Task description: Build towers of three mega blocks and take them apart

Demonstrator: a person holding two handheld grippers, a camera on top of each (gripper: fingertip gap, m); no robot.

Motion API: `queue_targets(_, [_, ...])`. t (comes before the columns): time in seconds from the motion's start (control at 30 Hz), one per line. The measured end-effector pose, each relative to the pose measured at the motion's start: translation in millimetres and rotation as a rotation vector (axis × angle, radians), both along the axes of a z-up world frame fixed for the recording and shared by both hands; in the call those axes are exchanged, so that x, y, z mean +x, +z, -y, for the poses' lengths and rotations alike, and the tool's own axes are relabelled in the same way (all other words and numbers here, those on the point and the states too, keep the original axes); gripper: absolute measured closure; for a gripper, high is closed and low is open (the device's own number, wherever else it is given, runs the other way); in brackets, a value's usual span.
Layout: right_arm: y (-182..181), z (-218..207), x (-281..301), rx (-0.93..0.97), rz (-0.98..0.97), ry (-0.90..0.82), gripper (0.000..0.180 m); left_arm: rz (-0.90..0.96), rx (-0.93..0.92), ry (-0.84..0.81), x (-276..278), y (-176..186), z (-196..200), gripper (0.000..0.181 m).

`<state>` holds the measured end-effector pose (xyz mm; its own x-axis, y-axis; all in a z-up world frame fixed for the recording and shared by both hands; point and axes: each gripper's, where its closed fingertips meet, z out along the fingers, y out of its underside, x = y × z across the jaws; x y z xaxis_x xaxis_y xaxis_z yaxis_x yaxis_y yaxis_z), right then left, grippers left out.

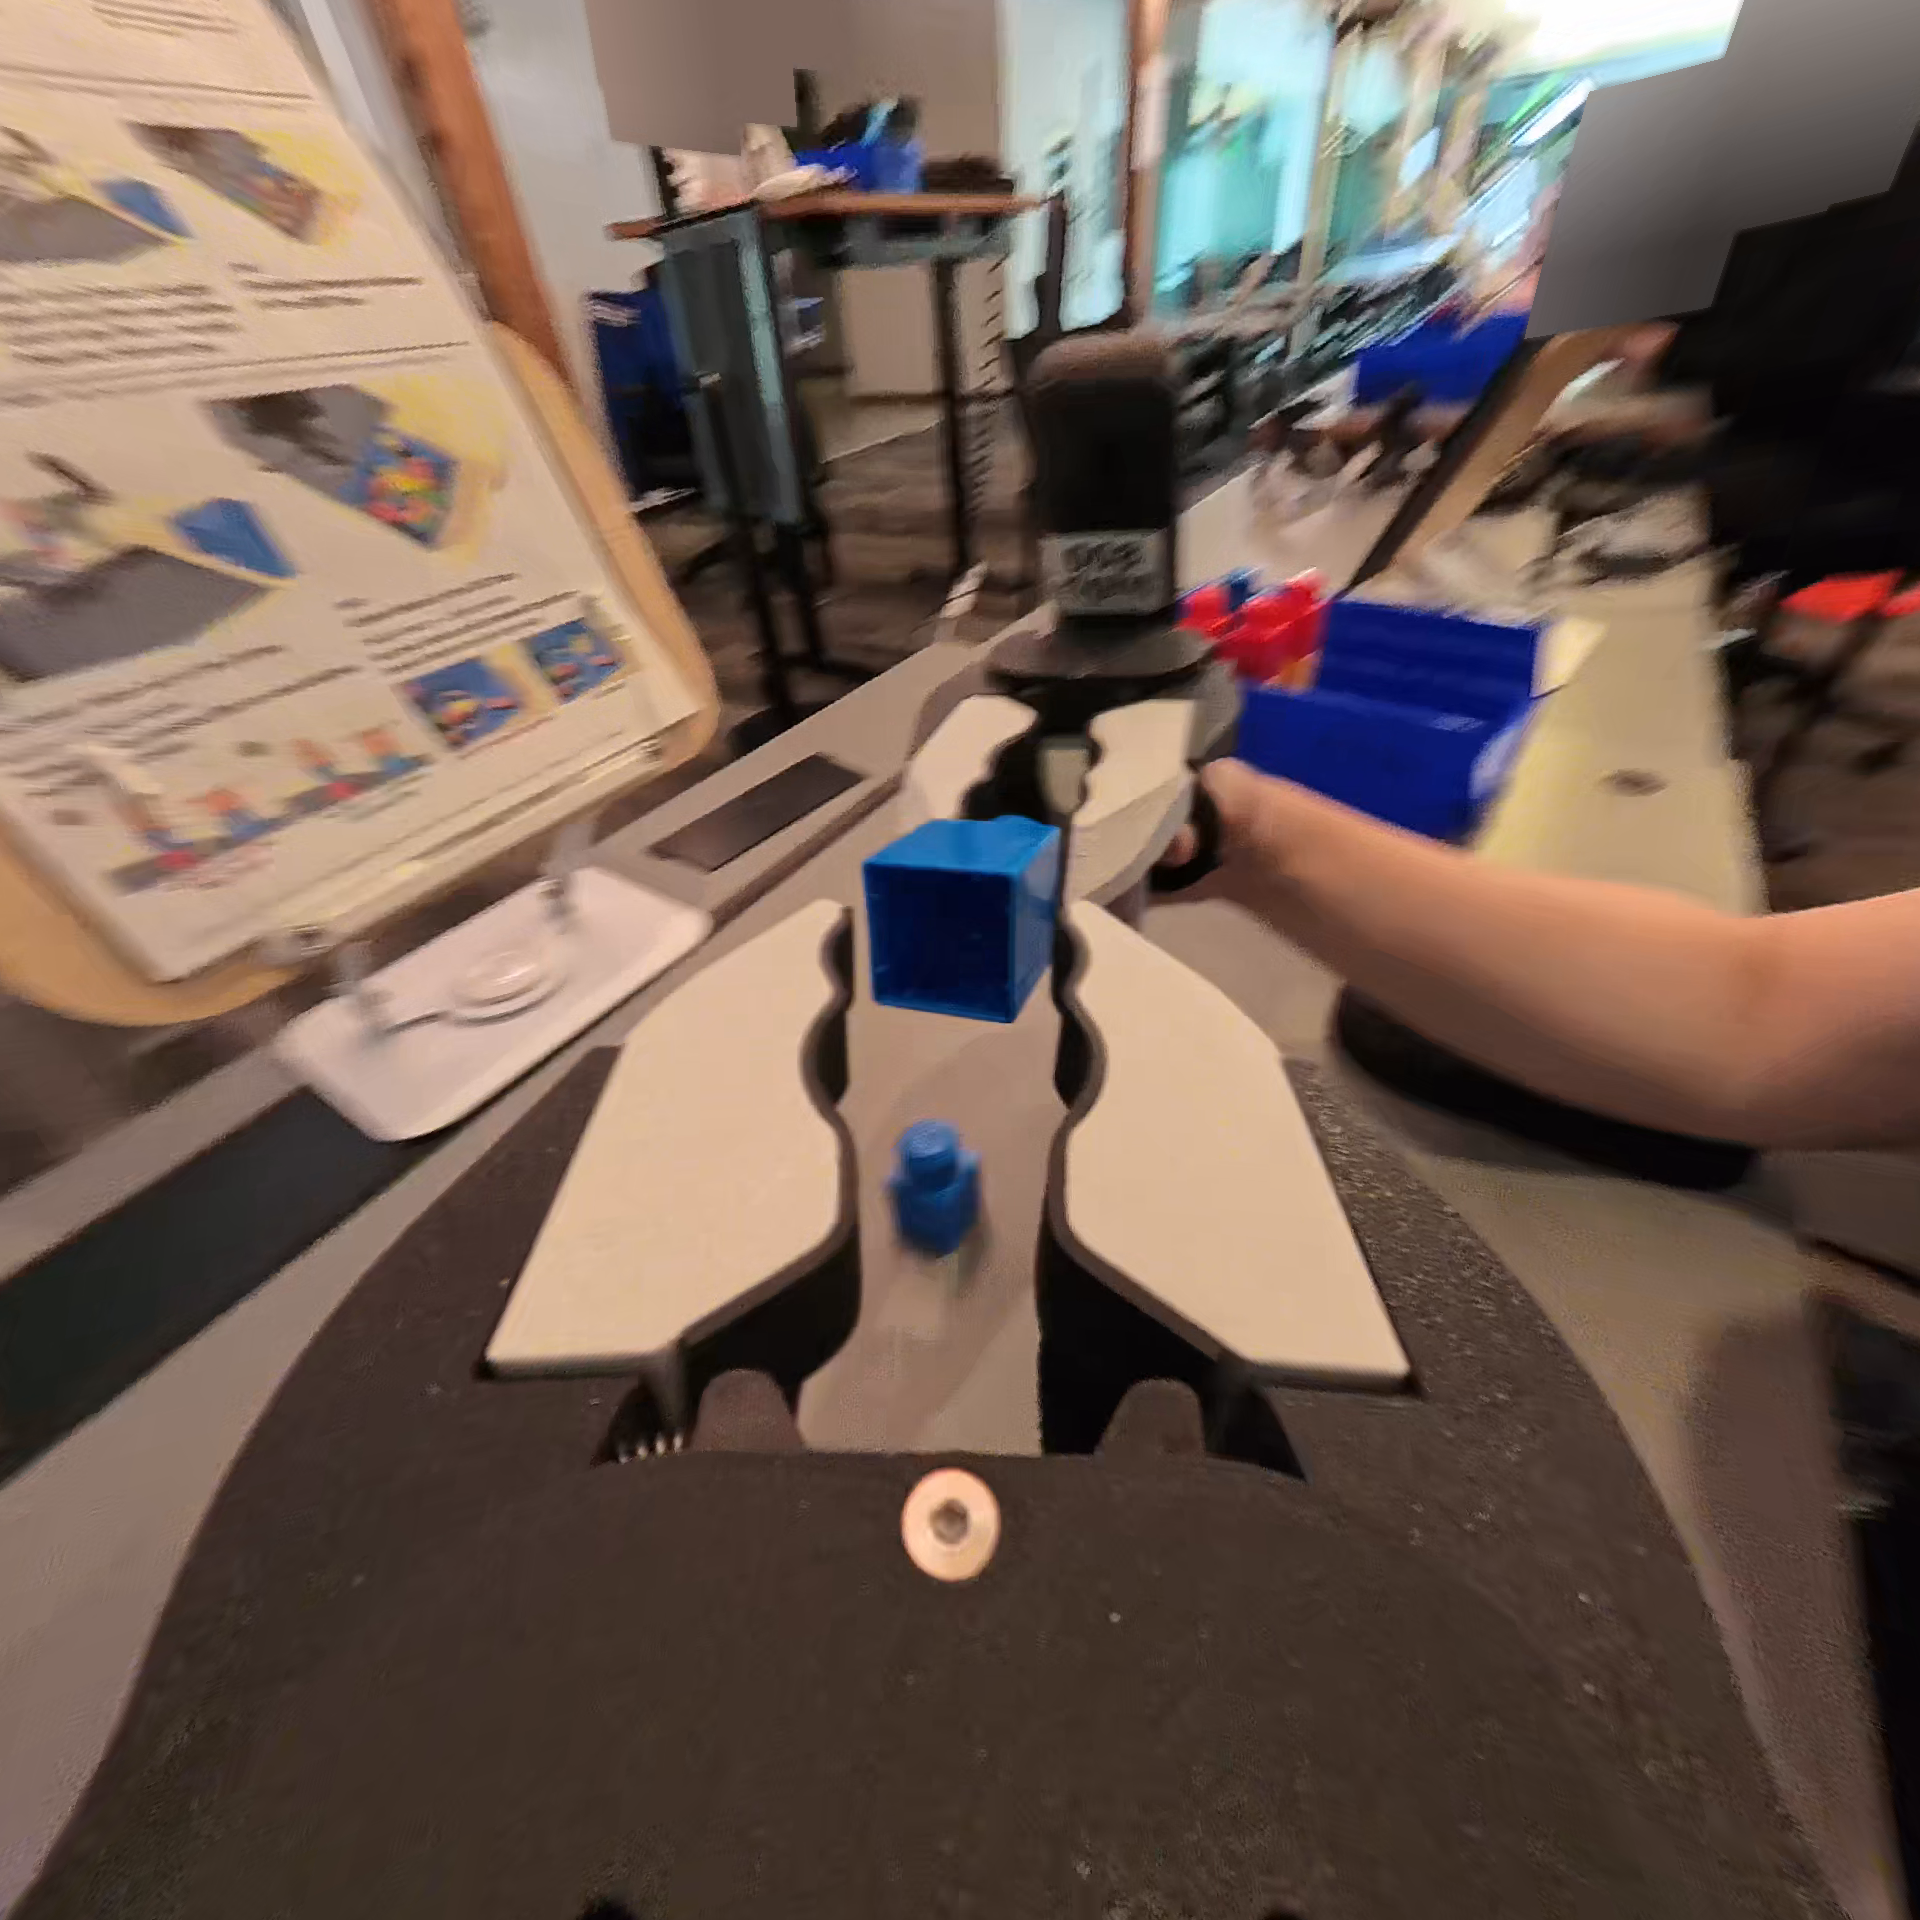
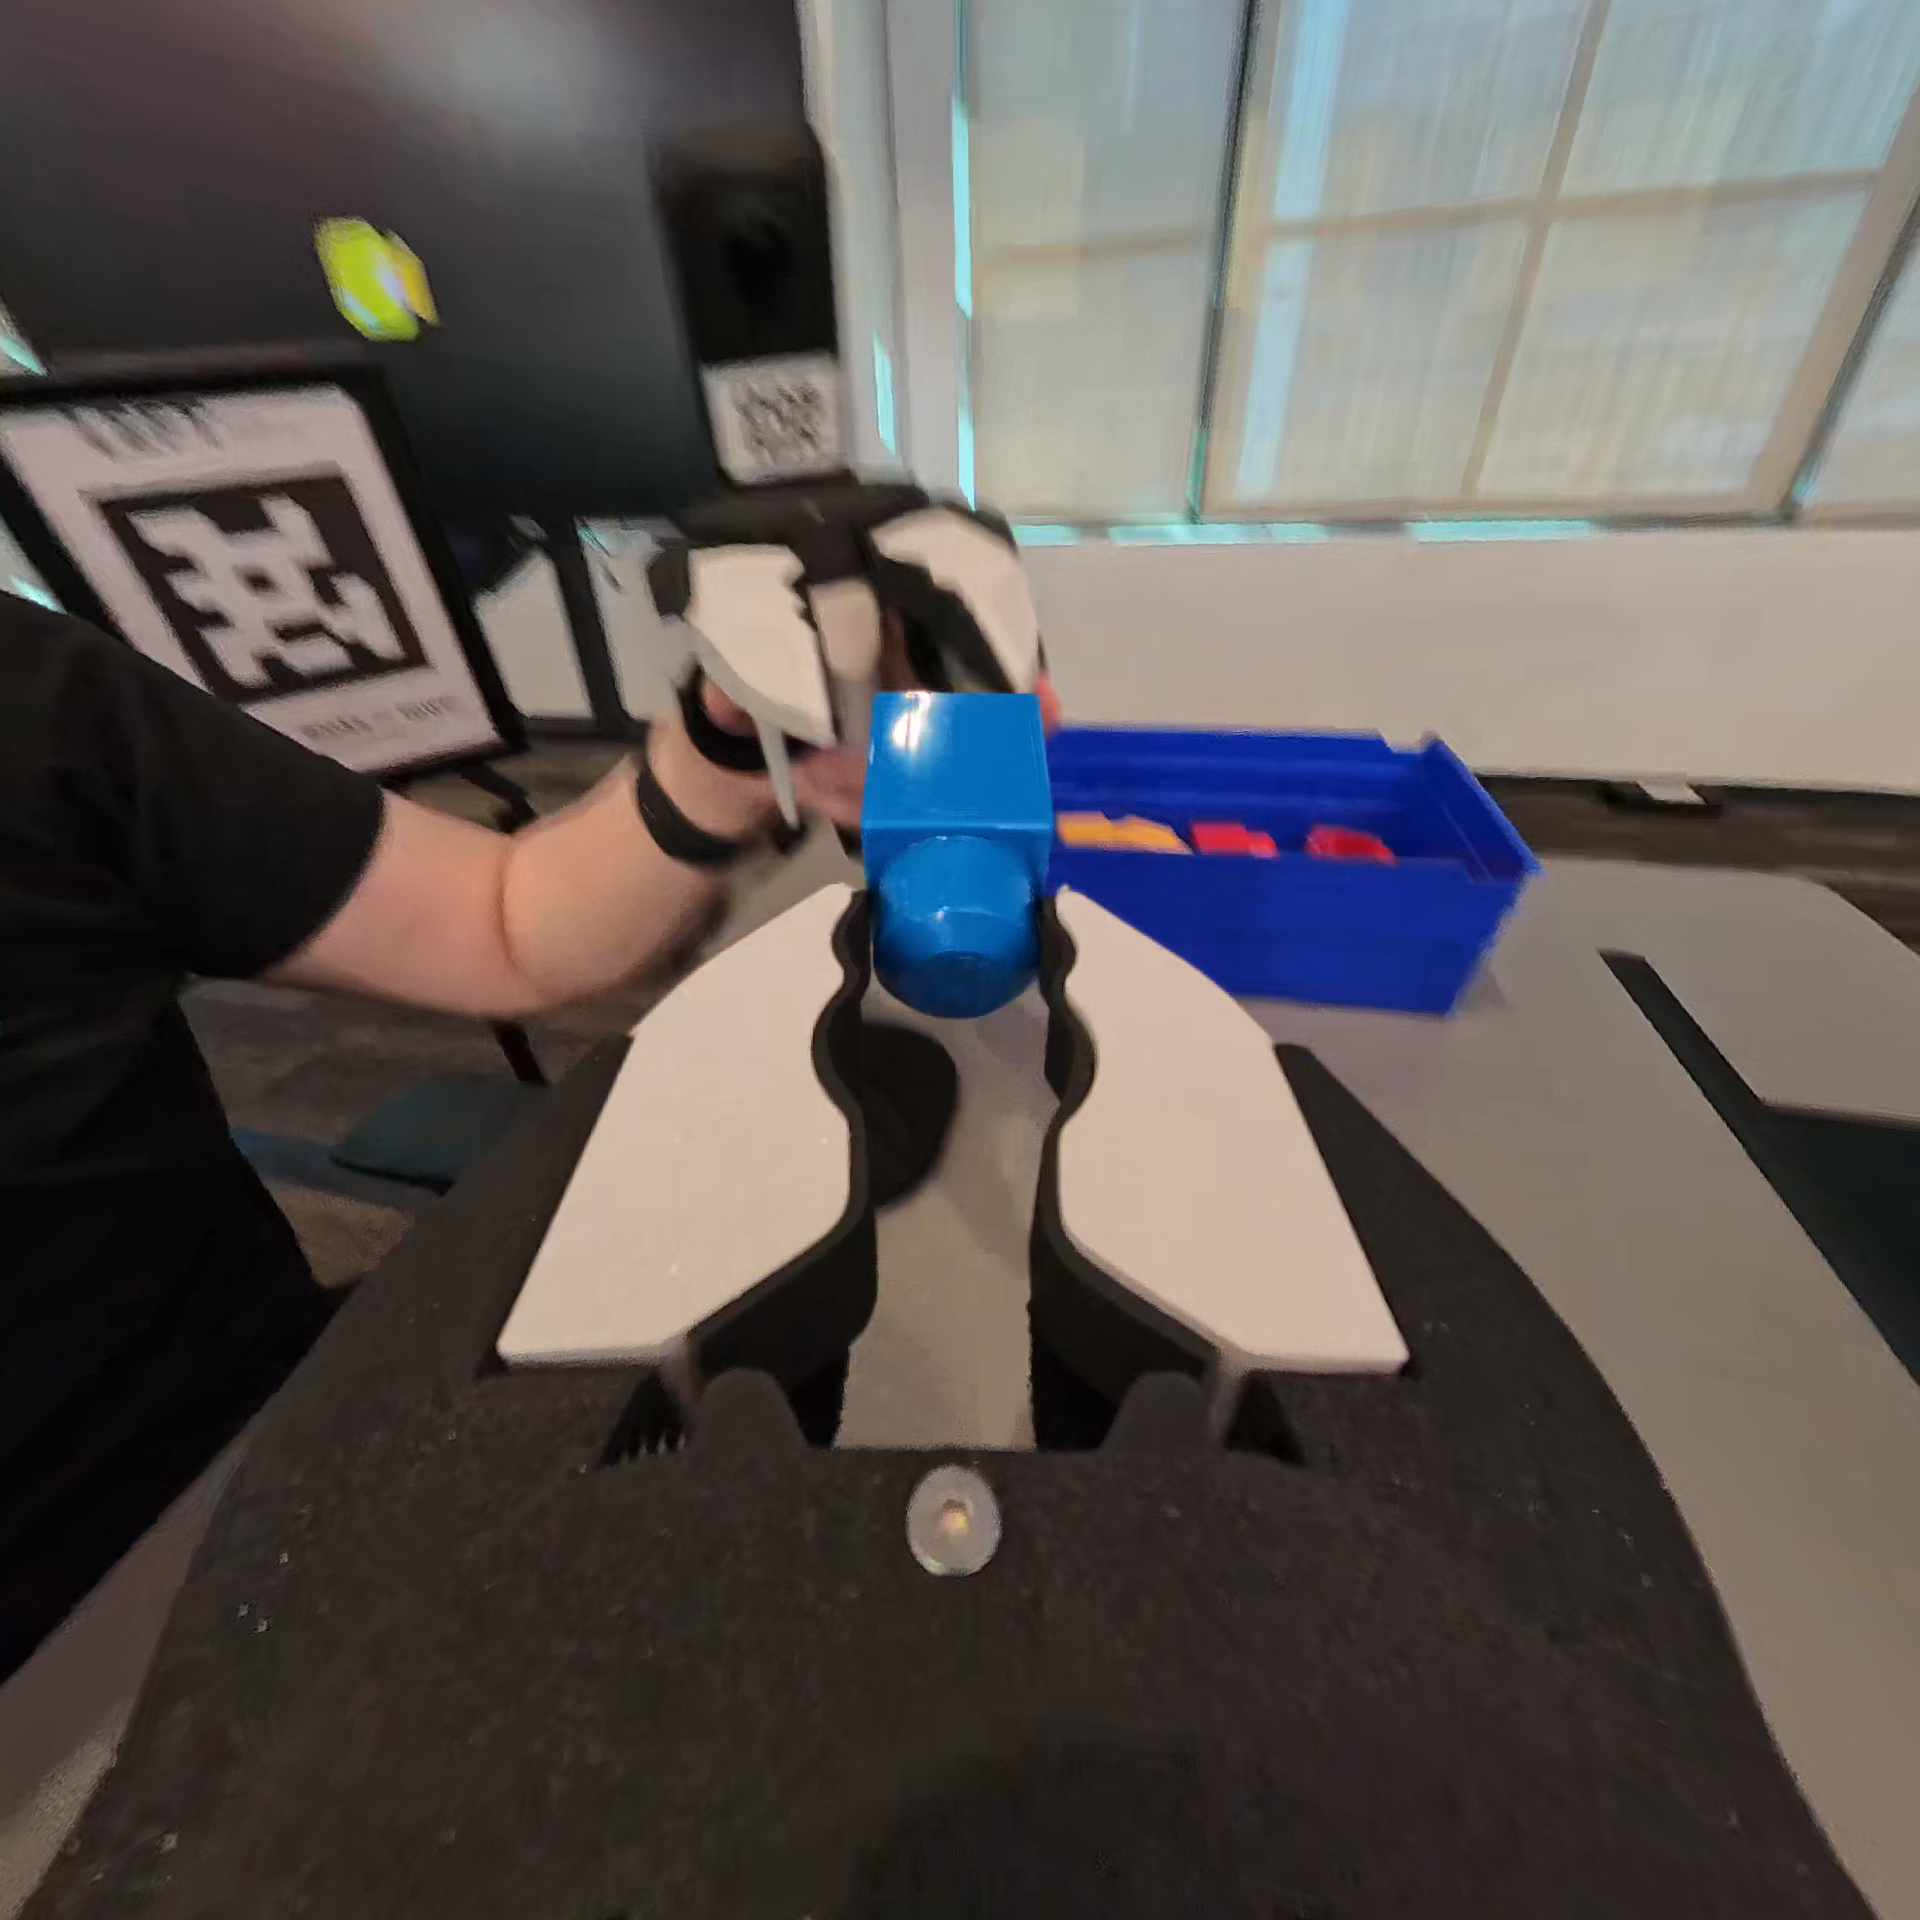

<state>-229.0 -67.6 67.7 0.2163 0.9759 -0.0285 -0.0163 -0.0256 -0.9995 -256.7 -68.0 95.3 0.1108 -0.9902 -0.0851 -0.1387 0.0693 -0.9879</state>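
Progress: no tower stands. We grip one blue block in the left gripper and another in the right gripper, both above the tabletop; joining remains.

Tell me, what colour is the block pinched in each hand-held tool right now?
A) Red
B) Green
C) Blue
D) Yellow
C: the left tool grips a blue block between its fingertips with the hollow underside facing the camera, and the right tool grips another blue block with its round stud facing the camera.
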Motion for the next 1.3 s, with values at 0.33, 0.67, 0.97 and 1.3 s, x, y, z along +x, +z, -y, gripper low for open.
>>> queue_targets(0.33, [-56.4, 7.9, 8.7, 0.118, 0.577, -0.081, 0.149, -0.567, 0.239, -0.038, 30.4, -75.6, 7.9, 0.125])
queue_targets(0.67, [-48.8, 12.6, 7.5, 0.181, 0.559, -0.072, 0.148, -0.384, 0.225, 0.036, 40.9, -86.0, 9.7, 0.143])
queue_targets(0.97, [19.2, -40.0, 10.8, -0.231, -0.096, -0.382, 0.130, -0.116, 0.252, 0.466, 27.8, -48.6, -45.6, 0.144])
queue_targets(1.3, [-5.3, -47.3, -15.2, -0.388, -0.138, -0.399, 0.143, -0.039, 0.266, 0.556, 34.2, -36.3, -51.4, 0.145])
